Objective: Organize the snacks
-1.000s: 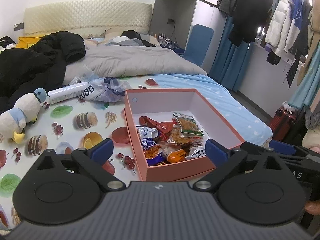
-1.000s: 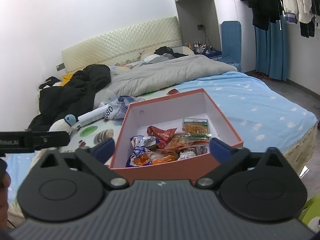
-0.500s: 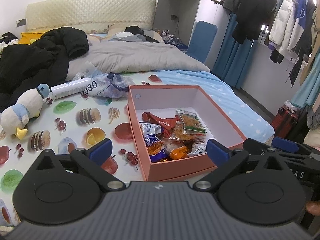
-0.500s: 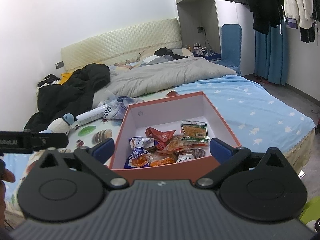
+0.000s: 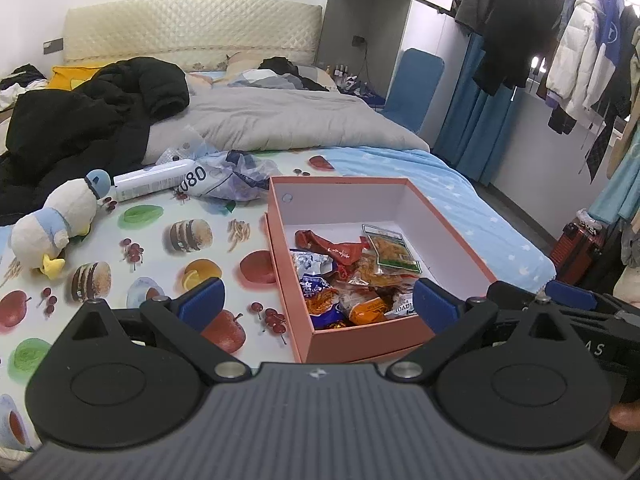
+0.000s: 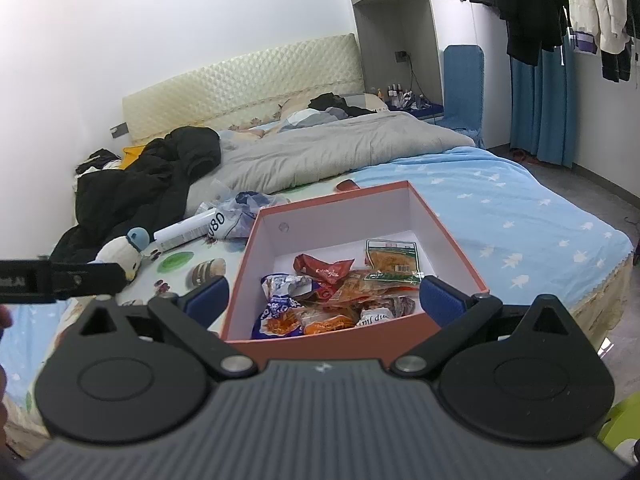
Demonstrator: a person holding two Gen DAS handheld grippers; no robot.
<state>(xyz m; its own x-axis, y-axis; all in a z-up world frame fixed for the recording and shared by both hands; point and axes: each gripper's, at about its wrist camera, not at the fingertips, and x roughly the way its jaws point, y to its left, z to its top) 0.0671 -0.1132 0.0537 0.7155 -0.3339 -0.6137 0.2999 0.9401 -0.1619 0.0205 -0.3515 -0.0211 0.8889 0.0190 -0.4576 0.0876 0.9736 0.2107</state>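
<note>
Slightly nearer to the box (image 5: 394, 338) than a second ago, with its near wall lower in both views and the bed's headboard dropping further down the left wrist view; snacks inside unmoved.

Left gripper (image 5: 316, 300) held low in front of the box's near left corner, jaws spread wide and gripping nothing, one blue pad (image 5: 200, 299) over the printed sheet left of the box, the other over the near right corner. Right gripper (image 6: 325, 295) level and centred on the box's near wall, likewise wide apart and empty, pads (image 6: 440, 296) flanking the box (its black body also visible right of the box from the left camera, a fingertip at that frame's edge).

Box: rigid card, salmon-pink outside, matte white inside, square-cornered, a round hole in the far wall. Snack packets (image 5: 352, 276) heaped in the box's near left part: crinkled glossy foil and film, a red twisted wrapper, blue-and-white and orange ones, a flat clear pouch (image 6: 392, 260) with green trim toward the right wall.

Left of the box, a glossy sheet (image 5: 120, 264) printed with burgers and fruit; further left, a soft plush duck (image 5: 60, 224). Beyond the box's far left corner, a white cylinder (image 5: 154, 180) and crumpled plastic bag (image 5: 236, 178). Farther still, a black puffy coat (image 5: 80, 120), grey quilt (image 5: 280, 120), quilted cream headboard (image 5: 192, 36).
</note>
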